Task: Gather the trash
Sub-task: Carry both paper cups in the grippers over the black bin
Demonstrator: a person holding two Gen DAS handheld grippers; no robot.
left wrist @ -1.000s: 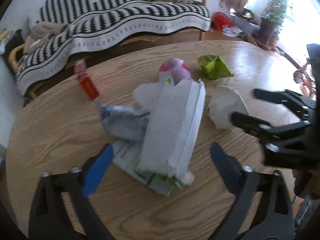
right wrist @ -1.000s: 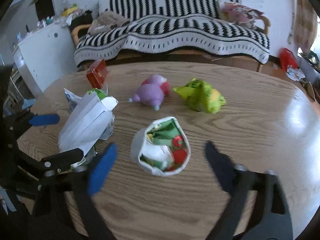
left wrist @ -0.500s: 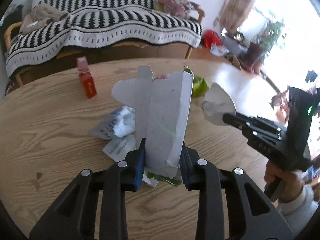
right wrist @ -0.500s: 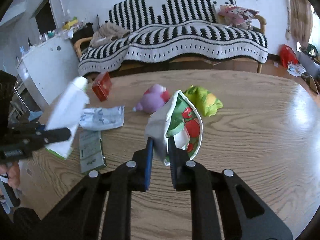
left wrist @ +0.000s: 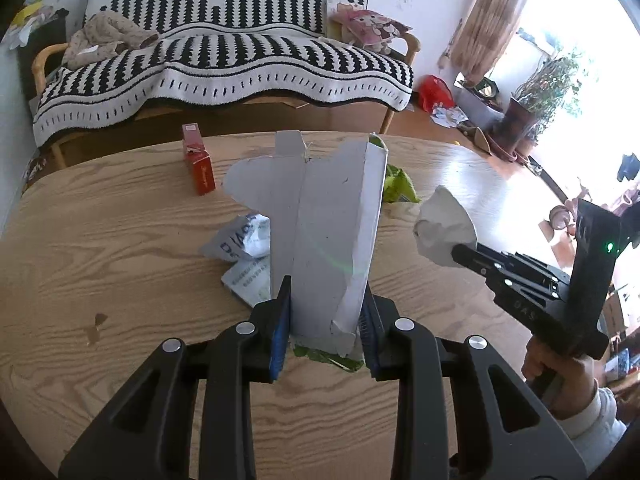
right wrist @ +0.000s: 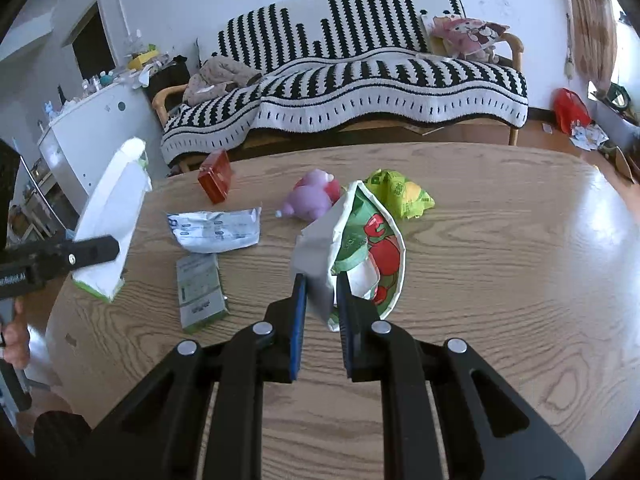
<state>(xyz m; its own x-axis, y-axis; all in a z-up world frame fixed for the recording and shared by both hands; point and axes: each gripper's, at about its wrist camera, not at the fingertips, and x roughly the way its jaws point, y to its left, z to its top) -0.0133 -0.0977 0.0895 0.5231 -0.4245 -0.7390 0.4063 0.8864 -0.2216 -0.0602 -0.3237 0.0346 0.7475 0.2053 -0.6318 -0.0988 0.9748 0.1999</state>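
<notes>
Two grippers each hold one piece of trash above the wooden worktop (right wrist: 500,240). At far left the left gripper (left wrist: 324,320) has its jaws closed narrowly on one flattened white carton (left wrist: 332,232), held upright and clear of the wood. On the worktop lie five loose pieces: one red box (right wrist: 216,176), one crumpled white-and-blue wrapper (right wrist: 216,230), one flat grey-green packet (right wrist: 200,292), one purple toy (right wrist: 310,198) and one green-yellow bag (right wrist: 400,194). Nearest, the right gripper (right wrist: 322,312) has its jaws nearly together on one crushed paper cup (right wrist: 356,248) printed with tomatoes, lifted off the surface.
</notes>
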